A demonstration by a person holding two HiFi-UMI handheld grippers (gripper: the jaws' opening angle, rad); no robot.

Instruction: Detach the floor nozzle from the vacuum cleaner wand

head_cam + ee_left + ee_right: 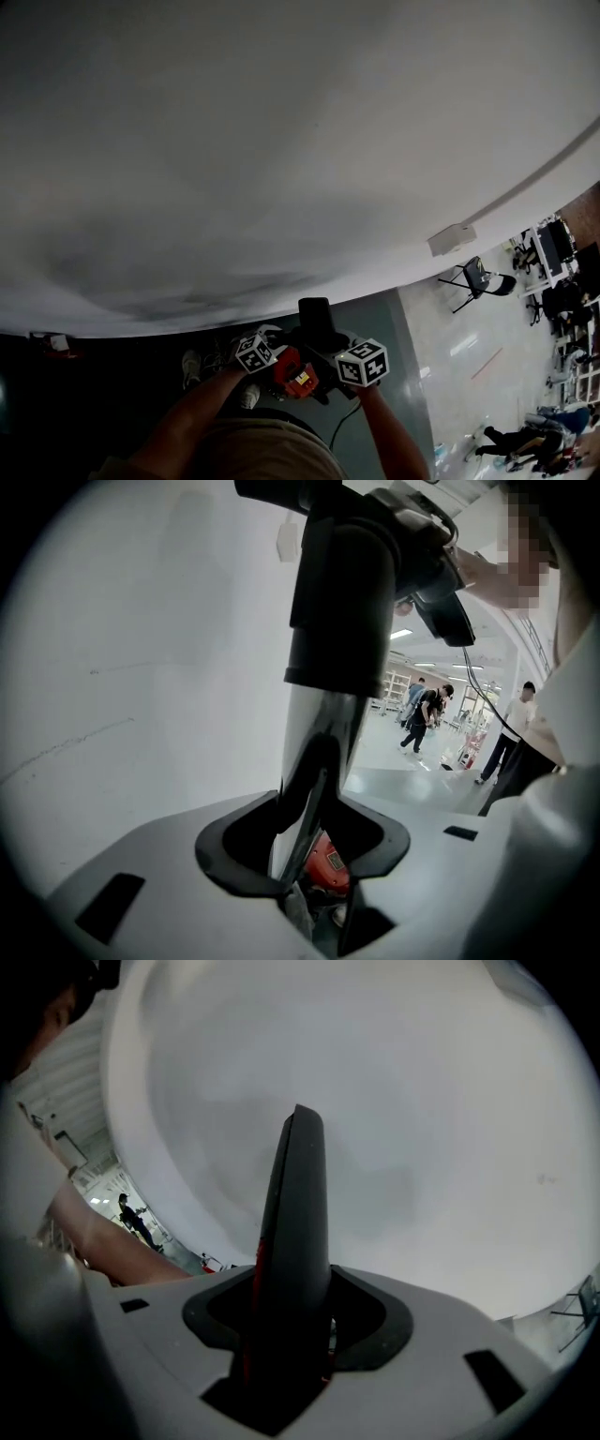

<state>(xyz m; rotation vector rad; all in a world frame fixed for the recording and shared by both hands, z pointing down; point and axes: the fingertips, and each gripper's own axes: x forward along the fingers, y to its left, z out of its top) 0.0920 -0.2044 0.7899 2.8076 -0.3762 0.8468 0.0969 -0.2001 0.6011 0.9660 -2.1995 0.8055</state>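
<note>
Clamping the chrome wand (314, 747) in the part-closed left hand-held gripper (305, 855) as anchor, loosely ringing the black nozzle neck (295, 1204) with the wide right hand-held gripper (286, 1335) (joint unparted, all held aloft), poised to pull.

marker cubes (255, 352): white, black squares; tool shells (169, 846): grey; top (272, 455): tan
</note>
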